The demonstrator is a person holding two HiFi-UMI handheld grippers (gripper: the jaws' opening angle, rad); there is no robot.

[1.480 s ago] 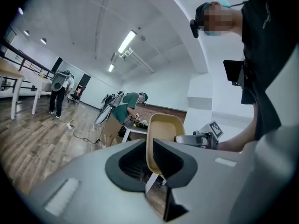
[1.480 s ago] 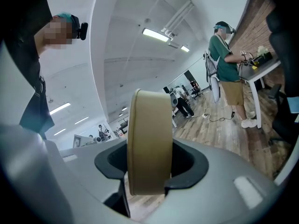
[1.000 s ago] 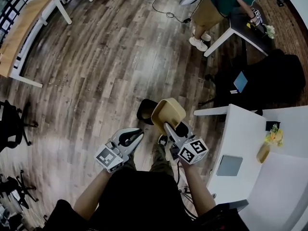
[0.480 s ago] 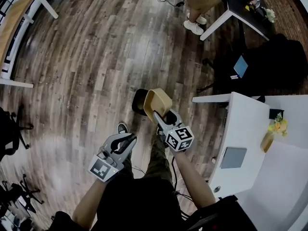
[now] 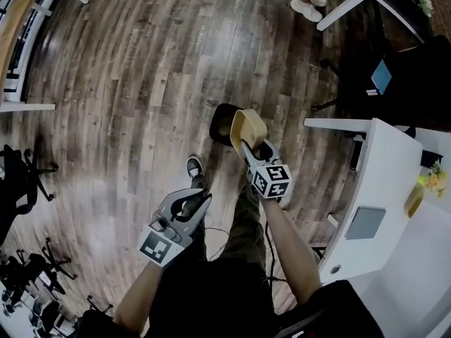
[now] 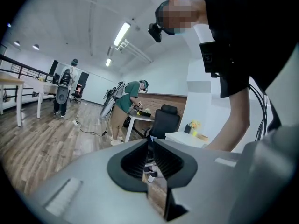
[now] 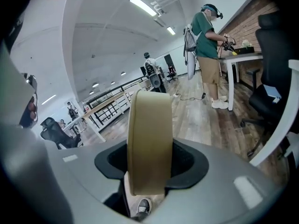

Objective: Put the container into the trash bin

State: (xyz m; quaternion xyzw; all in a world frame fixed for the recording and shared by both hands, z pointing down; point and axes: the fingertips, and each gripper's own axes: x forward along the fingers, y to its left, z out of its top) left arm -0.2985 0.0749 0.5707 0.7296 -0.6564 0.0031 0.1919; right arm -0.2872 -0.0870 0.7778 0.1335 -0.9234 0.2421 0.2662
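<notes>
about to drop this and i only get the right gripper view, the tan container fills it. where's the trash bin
Observer: In the head view the black trash bin stands on the floor just ahead of the person's shoe. The container, gripped by the right claw, overlaps the bin's right rim in the picture.
Operator: anything crowding the bin
Observer: No. The white desk is off to the right, apart from the bin.
Operator: left claw doing anything
Observer: The left claw is shut with nothing in it, held low on the left, away from the bin.
</notes>
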